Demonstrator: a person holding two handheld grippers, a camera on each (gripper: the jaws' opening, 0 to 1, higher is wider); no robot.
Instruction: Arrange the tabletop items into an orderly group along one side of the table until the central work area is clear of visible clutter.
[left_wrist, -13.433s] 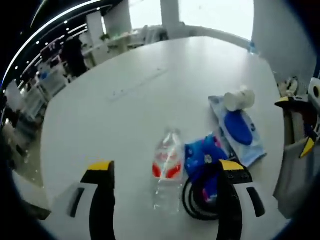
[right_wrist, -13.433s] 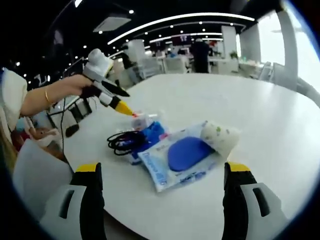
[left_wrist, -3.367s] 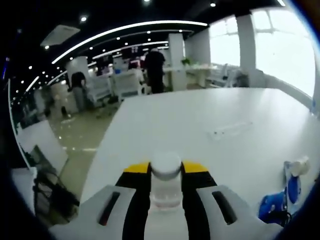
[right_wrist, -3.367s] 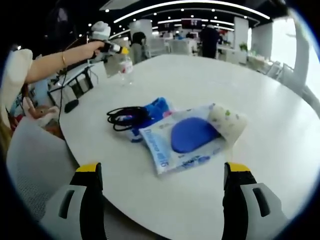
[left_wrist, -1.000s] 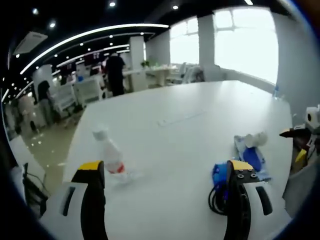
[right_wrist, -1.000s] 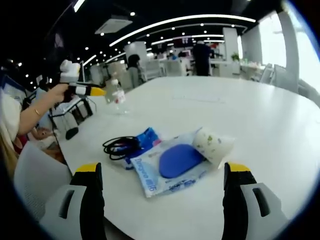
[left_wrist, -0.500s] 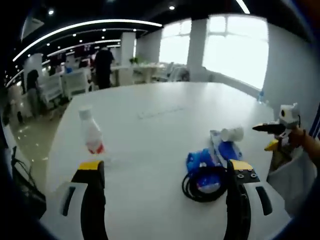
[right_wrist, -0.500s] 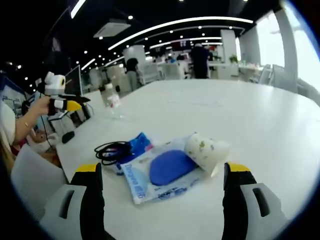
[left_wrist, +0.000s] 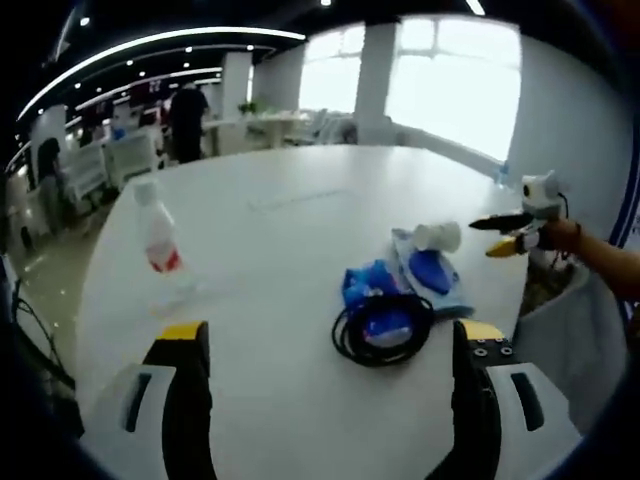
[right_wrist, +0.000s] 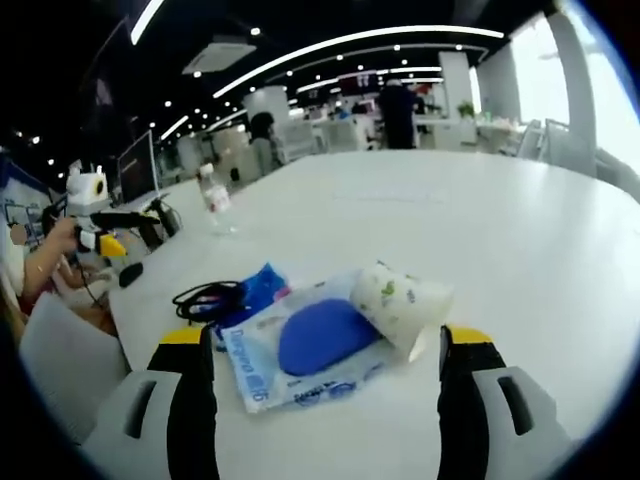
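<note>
A clear water bottle (left_wrist: 158, 240) with a red label stands upright near the table's left edge, ahead of my left gripper (left_wrist: 332, 335), which is open and holds nothing. A coiled black cable (left_wrist: 382, 330) lies on a blue pouch (left_wrist: 368, 288), beside a wipes pack (left_wrist: 432, 274) and a tipped paper cup (left_wrist: 437, 236). My right gripper (left_wrist: 497, 238) hovers open beyond them. In the right gripper view the cup (right_wrist: 400, 298), wipes pack (right_wrist: 310, 352), cable (right_wrist: 205, 297) and pouch (right_wrist: 260, 284) lie just ahead of the open right gripper (right_wrist: 325, 340). The bottle (right_wrist: 212, 208) and left gripper (right_wrist: 125, 228) are farther back.
The round white table (left_wrist: 300, 215) stretches bare beyond the items, with a flush cable strip (left_wrist: 300, 198) in its middle. A grey chair back (right_wrist: 60, 370) sits at the near edge. Desks and standing people (right_wrist: 398, 105) fill the office behind.
The left gripper, shut on the bottle 3.4 s ago, is open and drawn back, with the bottle standing by the table's edge. The right gripper has come closer to the cup and wipes pack.
</note>
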